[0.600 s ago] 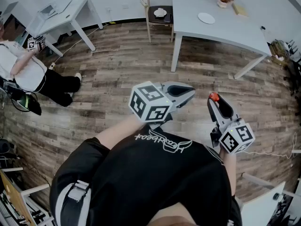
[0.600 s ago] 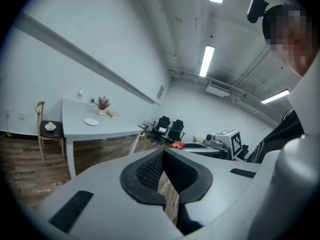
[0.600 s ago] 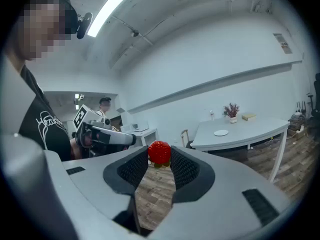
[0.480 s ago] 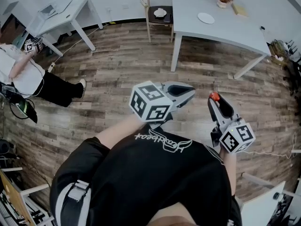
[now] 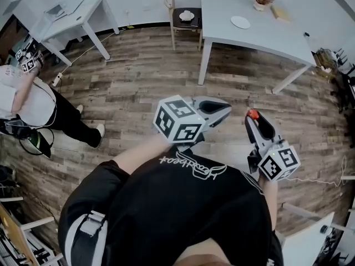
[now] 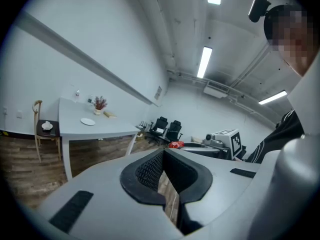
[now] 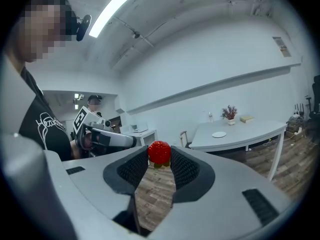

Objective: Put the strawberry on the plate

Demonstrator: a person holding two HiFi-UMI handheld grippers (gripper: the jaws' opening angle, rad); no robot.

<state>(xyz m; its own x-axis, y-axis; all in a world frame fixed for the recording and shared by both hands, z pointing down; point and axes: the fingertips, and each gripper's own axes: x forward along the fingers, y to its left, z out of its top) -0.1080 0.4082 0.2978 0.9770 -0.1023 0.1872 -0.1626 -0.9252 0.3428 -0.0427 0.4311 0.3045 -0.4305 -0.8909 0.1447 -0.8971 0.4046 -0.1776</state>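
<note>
One strawberry [image 7: 159, 152], one plate [image 5: 240, 21], two grippers.
Right gripper [image 5: 253, 117] is pinching the strawberry; left gripper [image 6: 162, 154] is hanging closed, empty.

bystander [image 5: 28, 100]: cut off, left edge | strawberry [image 5: 252, 114]: partly hidden

Bright, even light from ceiling strip lights [image 6: 204, 61]; shadows soft. Gripper views: strong fisheye bending, dark vignetted corners. Head view sharp, curved at edges.

wood plank floor [image 5: 138, 76]; white table [image 5: 272, 37]; wooden chair [image 5: 178, 20]; ceiling strip lights [image 6: 204, 61]
</note>
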